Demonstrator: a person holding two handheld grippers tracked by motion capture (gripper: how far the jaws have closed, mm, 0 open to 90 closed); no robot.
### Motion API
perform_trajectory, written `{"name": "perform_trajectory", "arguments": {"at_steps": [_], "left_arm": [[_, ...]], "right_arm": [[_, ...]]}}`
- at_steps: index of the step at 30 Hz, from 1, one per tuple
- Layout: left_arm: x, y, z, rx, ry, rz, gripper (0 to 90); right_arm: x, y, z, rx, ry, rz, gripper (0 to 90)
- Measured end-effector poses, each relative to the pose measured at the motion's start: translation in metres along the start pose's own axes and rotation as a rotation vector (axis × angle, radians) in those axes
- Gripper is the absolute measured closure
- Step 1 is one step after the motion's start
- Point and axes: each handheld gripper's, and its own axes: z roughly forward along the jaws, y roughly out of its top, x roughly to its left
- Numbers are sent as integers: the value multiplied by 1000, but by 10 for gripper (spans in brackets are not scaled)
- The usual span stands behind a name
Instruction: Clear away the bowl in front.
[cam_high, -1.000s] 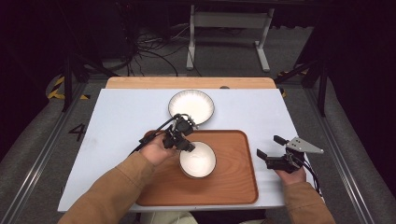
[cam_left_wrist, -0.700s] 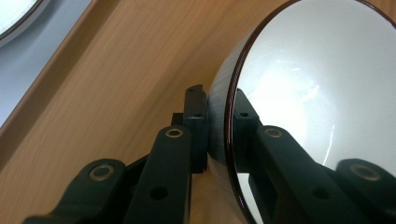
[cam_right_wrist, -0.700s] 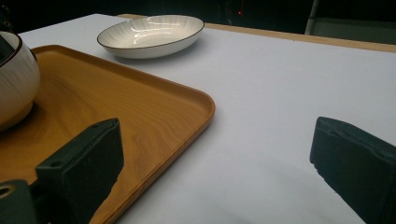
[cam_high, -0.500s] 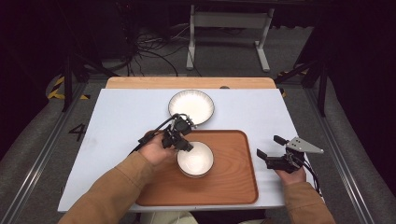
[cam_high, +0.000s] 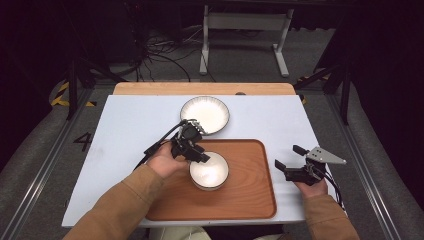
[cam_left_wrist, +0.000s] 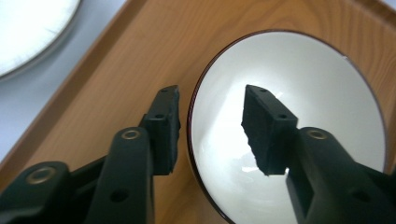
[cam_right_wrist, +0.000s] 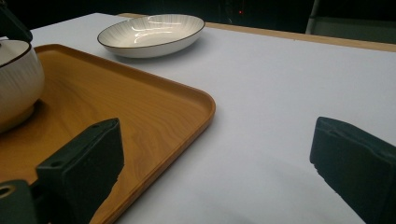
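From the high view, my left gripper sits at the near-left rim of the white bowl, which stands on the wooden tray. The tray lies on the pale tabletop, toward its near edge. Beyond the tray's far edge rests a shallow white dish, just beside the tray but off it. My right gripper hovers to the right of the tray, its jaws spread and nothing between them — the grey three-cornered plate on top of it points right.

In the left gripper view, my left gripper straddles the rim of the bowl: one jaw stands outside the wall over the tray, the other inside the bowl's white hollow. The jaws are parted with a gap on either side of the rim, so they are released and not clenched on it. A part of the dish shows at the top left corner, on the tabletop.

In the right gripper view, my right gripper is wide apart — one jaw over the corner of the tray, the other over bare tabletop. The bowl stands at the left edge on the tray, and the dish lies farther off.
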Motion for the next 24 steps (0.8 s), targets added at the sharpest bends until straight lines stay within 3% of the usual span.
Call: {"name": "perform_trajectory", "arguments": {"at_steps": [2, 11, 16, 20, 21, 24], "left_arm": [[-2, -2, -5, -30, -2, -13, 531], [-8, -20, -26, -152, -33, 12, 385], [-14, -34, -42, -227, 19, 5, 370], [-15, -43, -52, -273, 38, -7, 324], [-15, -50, -57, -306, 58, -19, 306], [-16, -59, -62, -338, 88, -28, 248]], "right_arm": [[0, 0, 0, 0, 1, -2, 33], [0, 0, 0, 5, 5, -3, 33], [0, 0, 0, 4, 7, -4, 33], [0, 0, 0, 3, 6, -1, 32], [0, 0, 0, 3, 7, -2, 32], [0, 0, 0, 3, 7, -3, 32]]}}
